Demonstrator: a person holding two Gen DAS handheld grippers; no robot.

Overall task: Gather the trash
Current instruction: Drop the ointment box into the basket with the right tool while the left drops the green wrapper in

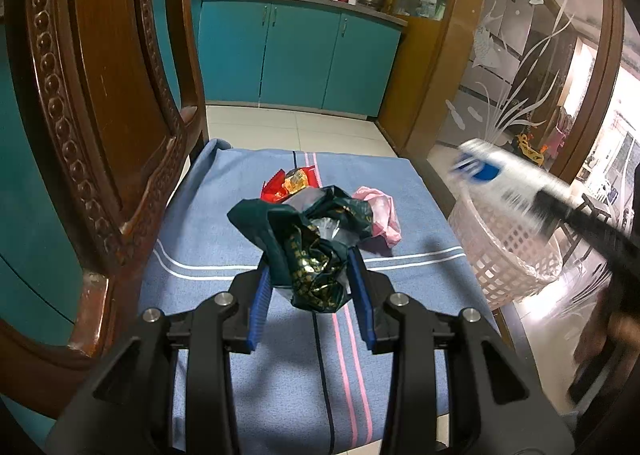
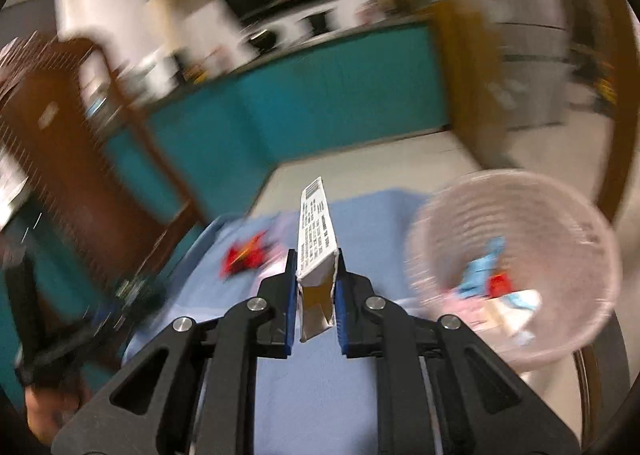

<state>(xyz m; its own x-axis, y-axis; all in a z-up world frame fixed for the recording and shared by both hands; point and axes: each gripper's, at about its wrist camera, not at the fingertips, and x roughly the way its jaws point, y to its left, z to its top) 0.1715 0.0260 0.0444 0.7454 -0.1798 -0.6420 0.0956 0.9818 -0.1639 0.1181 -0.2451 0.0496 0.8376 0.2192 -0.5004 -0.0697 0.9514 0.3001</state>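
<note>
Clamping a crumpled dark green wrapper [image 1: 316, 255] w/ gold print, the left hand-held gripper [image 1: 312, 287] has its blue pads pressed on both sides, jaws partly closed around it, just above the blue striped cloth [image 1: 224, 239] on a wooden chair seat. Left wrist view alone gives sharp detail beyond: a red wrapper [image 1: 280, 185] and pink wrapper [image 1: 382, 215] lying on the cloth just behind the green one. At right, blurred, the right hand-held gripper [image 1: 532, 207] shows over the white lattice basket [image 1: 516, 255] beside the chair.

Right wrist view, heavily smeared, shows what the left can't: right hand-held gripper [image 2: 316, 287] nearly closed on a flattened white printed carton [image 2: 316, 239], narrow edge up, plus the basket [image 2: 440, 215] interior w/ blue, red and white scraps inside. Farther off: teal cabinets [image 1: 296, 51], pots on the stove.
</note>
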